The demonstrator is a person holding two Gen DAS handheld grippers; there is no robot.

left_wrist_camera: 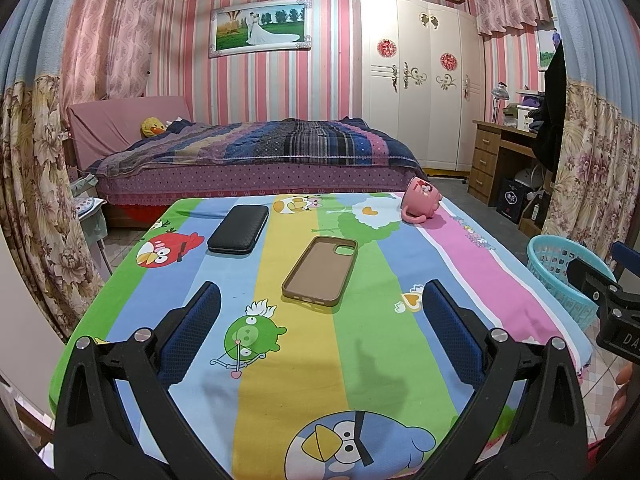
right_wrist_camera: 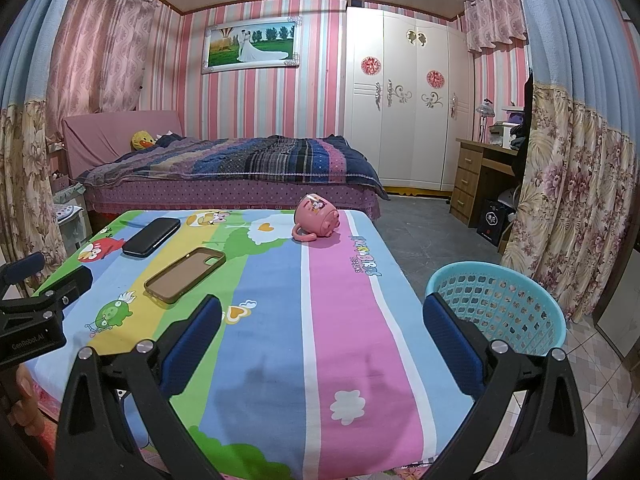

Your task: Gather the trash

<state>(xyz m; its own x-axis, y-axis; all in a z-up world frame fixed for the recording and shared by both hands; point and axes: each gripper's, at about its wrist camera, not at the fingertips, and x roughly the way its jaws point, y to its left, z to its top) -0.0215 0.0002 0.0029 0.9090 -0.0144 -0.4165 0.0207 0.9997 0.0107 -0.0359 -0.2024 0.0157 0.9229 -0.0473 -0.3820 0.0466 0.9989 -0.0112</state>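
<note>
Teal mesh basket stands upright beside table

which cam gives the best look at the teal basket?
Right wrist. The teal basket shows its whole rim and lattice wall beside the table, partly behind one finger of the right gripper. Left wrist catches only a sliver at the right edge, cut off by the other gripper.

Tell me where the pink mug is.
The pink mug lies on its side at the table's far edge, right of the phone case, with the bed behind it.

Black grippers, blue-padded fingers, silver screws, apparently "GenRobot.AI" lettering.
</note>
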